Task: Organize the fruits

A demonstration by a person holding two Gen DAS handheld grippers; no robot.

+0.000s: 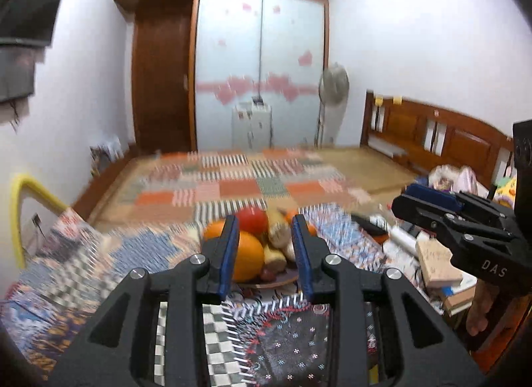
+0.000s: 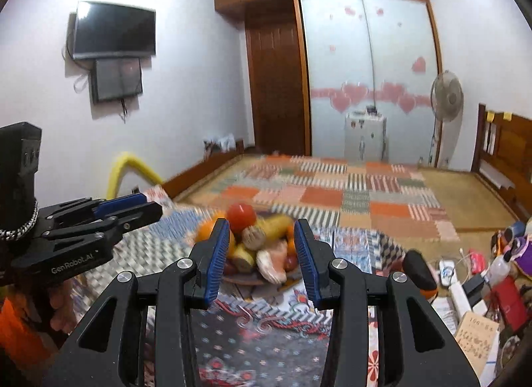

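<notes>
With fruits (image 1: 256,244) already lying heaped on the plate (image 1: 266,284) on the bed, both the left gripper (image 1: 265,254) and the right gripper (image 2: 261,254) are hovering spread and empty before it, fitting approach or retreat alike.

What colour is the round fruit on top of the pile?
Red. The round fruit on top of the pile shows best in the right wrist view.

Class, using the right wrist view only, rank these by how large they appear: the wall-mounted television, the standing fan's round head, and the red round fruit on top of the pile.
1. Black wall-mounted television
2. Round grey head of the standing fan
3. Red round fruit

The fruit sits much nearer the camera, so true sizes may differ more.
</notes>
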